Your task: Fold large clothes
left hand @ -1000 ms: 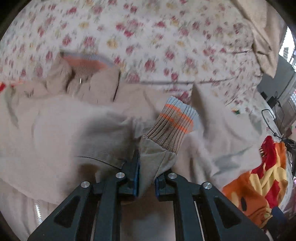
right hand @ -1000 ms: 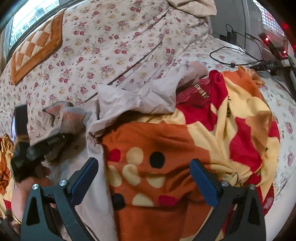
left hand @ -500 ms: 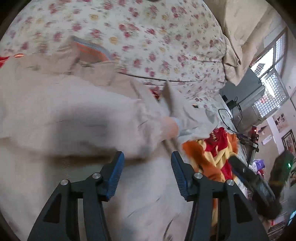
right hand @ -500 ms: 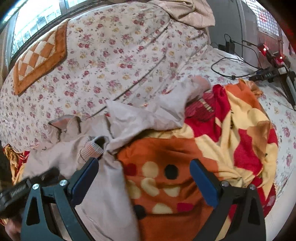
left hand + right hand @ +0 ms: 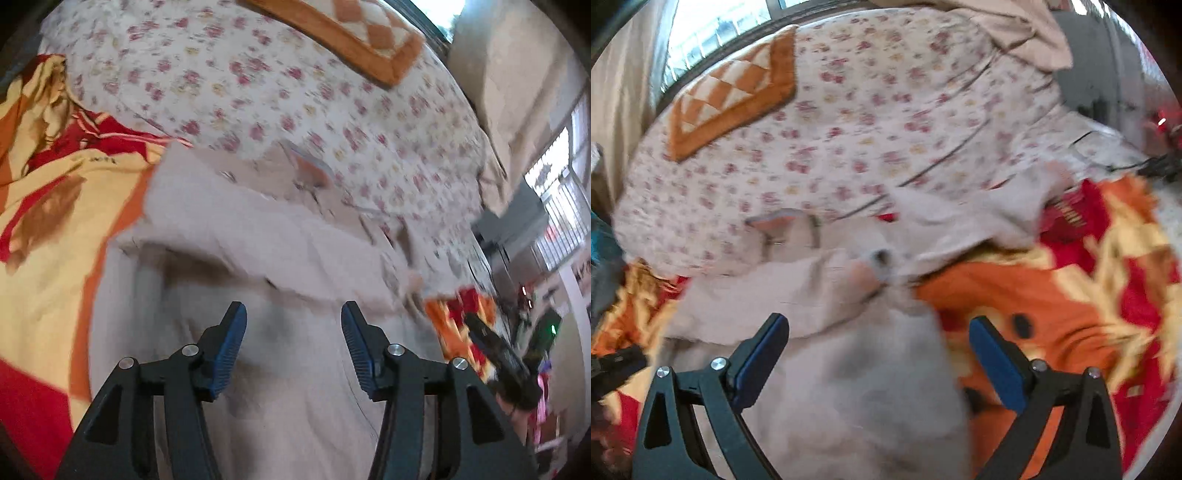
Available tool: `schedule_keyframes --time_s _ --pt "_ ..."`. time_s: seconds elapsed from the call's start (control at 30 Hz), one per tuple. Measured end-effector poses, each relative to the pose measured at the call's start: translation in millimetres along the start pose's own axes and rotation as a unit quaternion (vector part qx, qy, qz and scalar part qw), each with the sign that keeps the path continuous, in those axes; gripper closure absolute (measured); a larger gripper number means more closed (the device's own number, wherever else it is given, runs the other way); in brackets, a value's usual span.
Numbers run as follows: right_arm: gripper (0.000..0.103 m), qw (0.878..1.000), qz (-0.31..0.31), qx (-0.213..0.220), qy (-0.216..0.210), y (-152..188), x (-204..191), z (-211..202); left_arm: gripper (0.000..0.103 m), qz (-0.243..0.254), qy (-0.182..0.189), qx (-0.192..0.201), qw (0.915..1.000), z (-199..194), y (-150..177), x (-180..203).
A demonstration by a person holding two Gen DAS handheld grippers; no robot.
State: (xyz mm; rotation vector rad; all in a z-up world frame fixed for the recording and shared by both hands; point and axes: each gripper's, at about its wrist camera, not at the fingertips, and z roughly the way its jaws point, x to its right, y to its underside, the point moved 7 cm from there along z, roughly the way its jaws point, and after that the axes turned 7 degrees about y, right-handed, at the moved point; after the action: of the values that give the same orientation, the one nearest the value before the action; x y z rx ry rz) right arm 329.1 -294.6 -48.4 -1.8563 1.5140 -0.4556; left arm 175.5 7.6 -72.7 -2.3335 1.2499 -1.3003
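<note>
Beige cloth fills the middle of both views: a large jacket [image 5: 258, 236] lies spread on a flowered bedsheet [image 5: 258, 85], and everything else is best placed from it. Its collar [image 5: 308, 168], lined in orange with a pale blue edge, sits at the end away from the cameras, so the jacket's long axis runs from the grippers up toward the orange checked cushion [image 5: 354, 33] at the head of the bed. One sleeve is folded in over the body, and its ribbed cuff [image 5: 877, 260] lies near the jacket's middle, its dark opening turned toward the right wrist camera. Another flap of the jacket stretches sideways from the body and overlaps the orange, red and yellow blanket [image 5: 1071, 295], which lies beside and partly under the jacket on both sides.

Over the near end of the jacket, the left gripper [image 5: 293, 334] has its blue-padded jaws spread, with only bare cloth seen below the gap and nothing pinched; they have just been opening. The right gripper [image 5: 879, 349] also hangs above the near end, jaws spread wide and empty, one finger over the jacket and the other over the blanket's edge. Both views are blurred, so finer creases cannot be made out.
</note>
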Motion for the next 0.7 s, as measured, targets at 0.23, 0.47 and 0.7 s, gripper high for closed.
schedule_keyframes --time_s 0.23,0.47,0.7 --pt "0.034 0.987 -0.149 0.015 -0.065 -40.1 -90.4 34.9 0.059 0.001 -0.046 0.019 0.9988 33.4 -62.9 -48.6" --pt "0.068 0.973 -0.174 -0.149 0.021 4.6 -66.5 148.8 0.091 0.0 -0.149 -0.031 0.9884 95.5 -45.4 -112.6" --pt "0.068 0.987 -0.148 -0.052 -0.029 -32.6 -83.6 120.6 0.091 0.006 -0.156 0.08 0.9845 61.1 -97.5 -85.4"
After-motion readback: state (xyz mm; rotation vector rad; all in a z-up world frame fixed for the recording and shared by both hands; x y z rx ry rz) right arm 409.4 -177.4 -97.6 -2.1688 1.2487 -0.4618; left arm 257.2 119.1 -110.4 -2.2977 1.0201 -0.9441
